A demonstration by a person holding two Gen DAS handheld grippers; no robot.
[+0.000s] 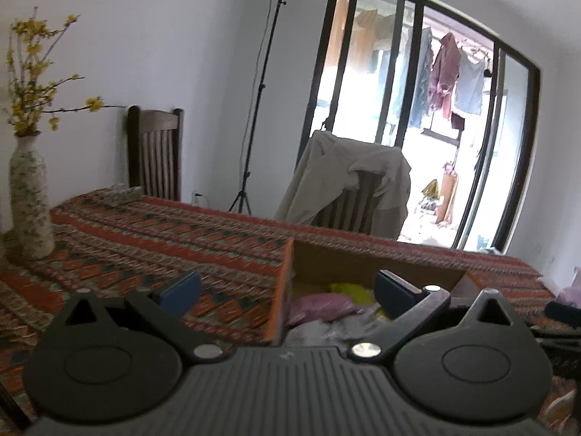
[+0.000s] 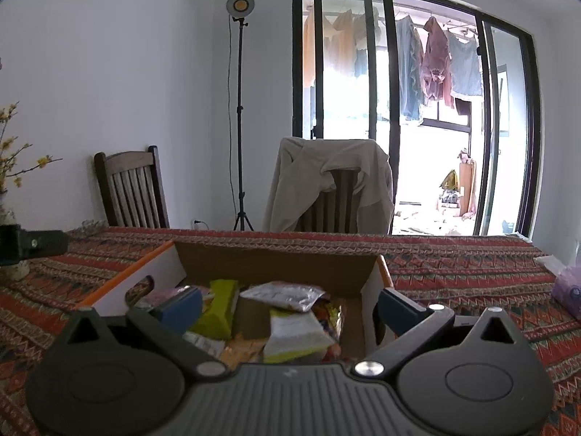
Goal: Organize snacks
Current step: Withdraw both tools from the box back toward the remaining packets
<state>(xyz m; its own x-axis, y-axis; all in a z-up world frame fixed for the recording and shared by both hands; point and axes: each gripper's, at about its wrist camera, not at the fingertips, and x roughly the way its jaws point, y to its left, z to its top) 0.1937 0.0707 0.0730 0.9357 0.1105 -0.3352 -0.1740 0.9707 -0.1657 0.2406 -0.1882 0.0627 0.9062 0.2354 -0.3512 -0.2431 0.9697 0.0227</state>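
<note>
Both your left gripper [image 1: 287, 292] and right gripper [image 2: 288, 309] hang wide open, empty, over the snack-filled brown cardboard box [image 2: 276, 261]; next, probably choose a packet.

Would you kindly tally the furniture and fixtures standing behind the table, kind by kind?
Wooden chairs: 2, one bare, one draped with a beige jacket
Light stands: 1
Total: 3

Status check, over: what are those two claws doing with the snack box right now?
Left claw open, empty. Right claw open, empty, over cardboard box. Snack packets piled inside. Nothing in the way.
</note>
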